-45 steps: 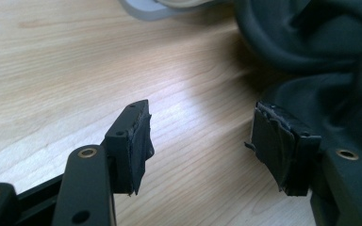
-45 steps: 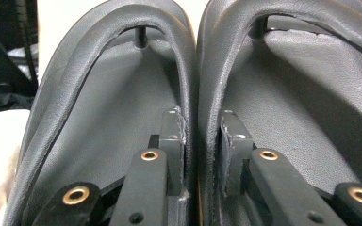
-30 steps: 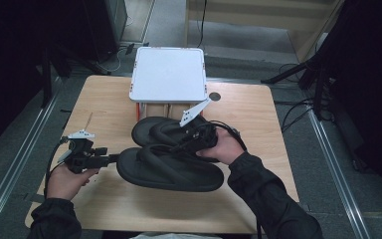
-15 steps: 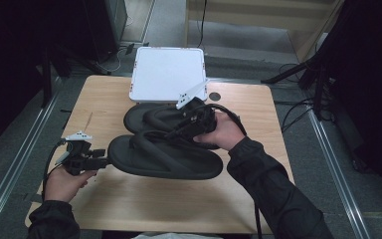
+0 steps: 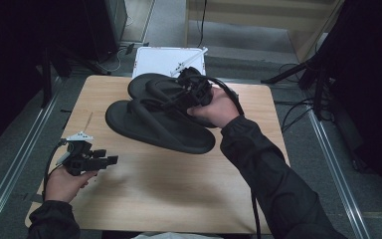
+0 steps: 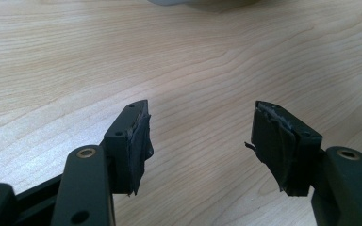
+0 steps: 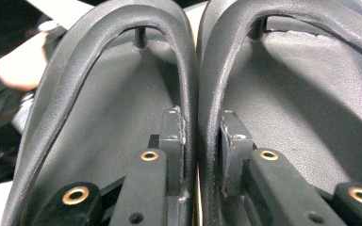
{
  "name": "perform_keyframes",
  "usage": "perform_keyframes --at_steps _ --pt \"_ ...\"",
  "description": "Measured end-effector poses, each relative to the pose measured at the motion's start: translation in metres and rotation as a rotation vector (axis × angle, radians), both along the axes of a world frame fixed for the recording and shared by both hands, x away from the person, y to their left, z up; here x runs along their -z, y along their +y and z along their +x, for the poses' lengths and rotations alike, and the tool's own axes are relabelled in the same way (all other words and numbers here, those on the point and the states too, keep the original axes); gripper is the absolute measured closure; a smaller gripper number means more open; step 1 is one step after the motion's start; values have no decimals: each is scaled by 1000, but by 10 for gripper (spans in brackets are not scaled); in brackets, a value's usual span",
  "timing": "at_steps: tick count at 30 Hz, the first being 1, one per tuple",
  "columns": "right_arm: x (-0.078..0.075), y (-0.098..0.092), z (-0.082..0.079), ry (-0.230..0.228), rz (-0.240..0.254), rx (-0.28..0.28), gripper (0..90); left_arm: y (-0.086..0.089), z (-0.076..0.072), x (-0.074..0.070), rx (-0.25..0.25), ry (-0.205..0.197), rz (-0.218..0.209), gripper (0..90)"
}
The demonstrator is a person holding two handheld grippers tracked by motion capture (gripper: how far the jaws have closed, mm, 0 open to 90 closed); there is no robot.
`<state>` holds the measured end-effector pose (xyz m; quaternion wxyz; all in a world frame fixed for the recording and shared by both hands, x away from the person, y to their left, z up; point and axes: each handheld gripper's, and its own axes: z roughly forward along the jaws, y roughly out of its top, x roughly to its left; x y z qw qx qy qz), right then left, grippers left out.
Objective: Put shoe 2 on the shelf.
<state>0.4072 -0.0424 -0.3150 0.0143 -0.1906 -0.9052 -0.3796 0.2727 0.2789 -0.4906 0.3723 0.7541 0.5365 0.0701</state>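
Two black flip-flops hang side by side above the wooden table (image 5: 179,194): the nearer one (image 5: 159,128) and the farther one (image 5: 146,85). My right gripper (image 5: 178,99) is shut on their two inner straps, pinched together. In the right gripper view the jaws (image 7: 200,123) squeeze the adjoining straps (image 7: 194,70), one sole on each side. My left gripper (image 5: 110,160) rests low at the table's left and is open. In its own view the left gripper (image 6: 200,134) has only bare wood between its taped pads (image 6: 139,141).
A white flat box (image 5: 161,60) stands at the table's far edge, just behind the raised flip-flops. Metal floor rails (image 5: 15,164) run along both sides of the table. A cable (image 5: 229,89) loops from the right gripper over the hand.
The right hand has lifted both flip-flops off the table and carried them toward the far edge. The left gripper has stayed in place.
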Motion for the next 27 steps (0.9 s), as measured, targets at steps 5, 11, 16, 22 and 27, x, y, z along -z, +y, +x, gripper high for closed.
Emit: perform_keyframes --at_steps 5,11,16,22,27 --pt "-1 3 26 -1 2 135 761 -2 1 2 5 4 0 384" --pt "-2 10 55 -2 -30 299 761 -3 2 2 15 12 0 383" --pt "-1 18 75 3 -38 427 761 -4 2 3 21 16 -2 383" --pt "4 30 92 -23 -34 575 761 -5 3 3 28 18 -4 383" --pt "9 41 106 -14 -54 739 760 -7 4 4 36 18 -8 383"
